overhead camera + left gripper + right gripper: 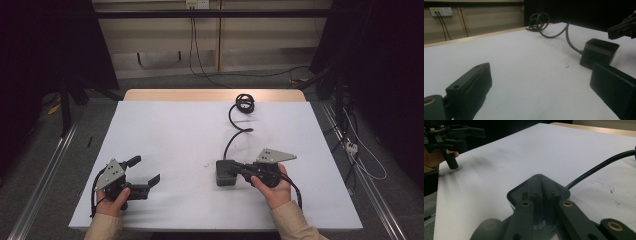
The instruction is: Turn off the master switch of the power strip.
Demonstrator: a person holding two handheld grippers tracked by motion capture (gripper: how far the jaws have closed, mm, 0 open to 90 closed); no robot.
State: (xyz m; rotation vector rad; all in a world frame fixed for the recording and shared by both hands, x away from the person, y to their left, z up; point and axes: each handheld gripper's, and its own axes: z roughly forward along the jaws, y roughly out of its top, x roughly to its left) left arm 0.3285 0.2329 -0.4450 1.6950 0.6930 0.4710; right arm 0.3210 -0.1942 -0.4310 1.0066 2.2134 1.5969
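A black box (223,174) with a recessed top sits on the white table (175,130), right of centre near the front. Its black cable (236,134) runs back to a coil (245,102) at the far edge. My right gripper (236,168) lies level over the box (515,193), and its jaws (541,185) meet above the box top with nothing visible between them. I cannot tell whether they touch it. At the front left my left gripper (145,170) is open and holds nothing (541,95), pointing toward the box (599,51).
A bare wooden strip (215,95) shows along the table's far edge. Small dark specks (567,65) mark the white surface near the box. Cables trail on the floor to the right (367,165), and a wall socket (441,11) is behind the table.
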